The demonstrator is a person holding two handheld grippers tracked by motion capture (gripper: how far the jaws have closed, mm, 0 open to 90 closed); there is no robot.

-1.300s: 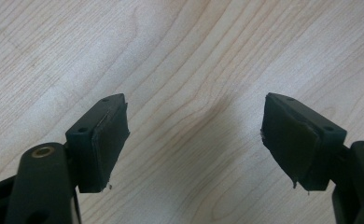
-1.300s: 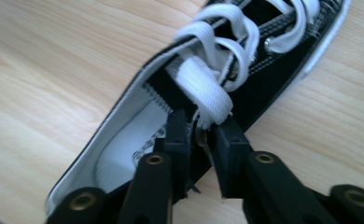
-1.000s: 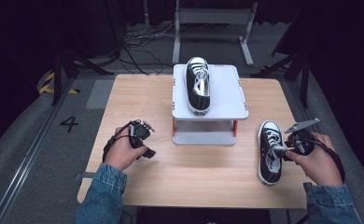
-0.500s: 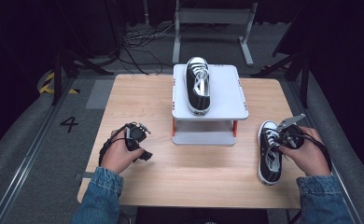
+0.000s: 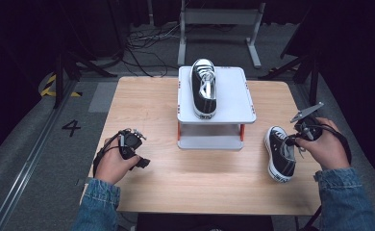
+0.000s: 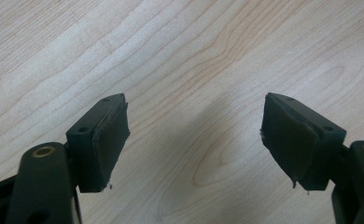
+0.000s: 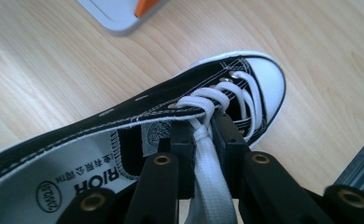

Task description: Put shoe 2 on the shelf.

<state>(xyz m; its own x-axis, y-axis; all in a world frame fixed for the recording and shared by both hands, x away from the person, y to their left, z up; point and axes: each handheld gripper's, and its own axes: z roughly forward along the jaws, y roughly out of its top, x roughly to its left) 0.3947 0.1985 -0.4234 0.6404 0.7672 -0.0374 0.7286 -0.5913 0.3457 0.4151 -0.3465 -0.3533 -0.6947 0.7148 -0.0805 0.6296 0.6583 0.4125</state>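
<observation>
Near the tabletop's (image 5: 176,173) right edge lies a black canvas sneaker (image 5: 281,153) with white rubber toe pointing away from the person, long axis front-to-back. Since earlier, the right gripper (image 7: 202,135) has been closing and now pinches its flat white lace (image 7: 208,172). Left gripper (image 6: 194,135) is spread over pale woodgrain.

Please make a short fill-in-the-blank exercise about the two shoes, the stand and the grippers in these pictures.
1. One black shoe lies on top of the grey ____.
2. The right gripper has just been closing, and it now pinches the white ____ of the shoe on the table.
3. The left gripper is ____, with nothing but the wooden table between its pads.

Missing words: stand; lace; open
</observation>
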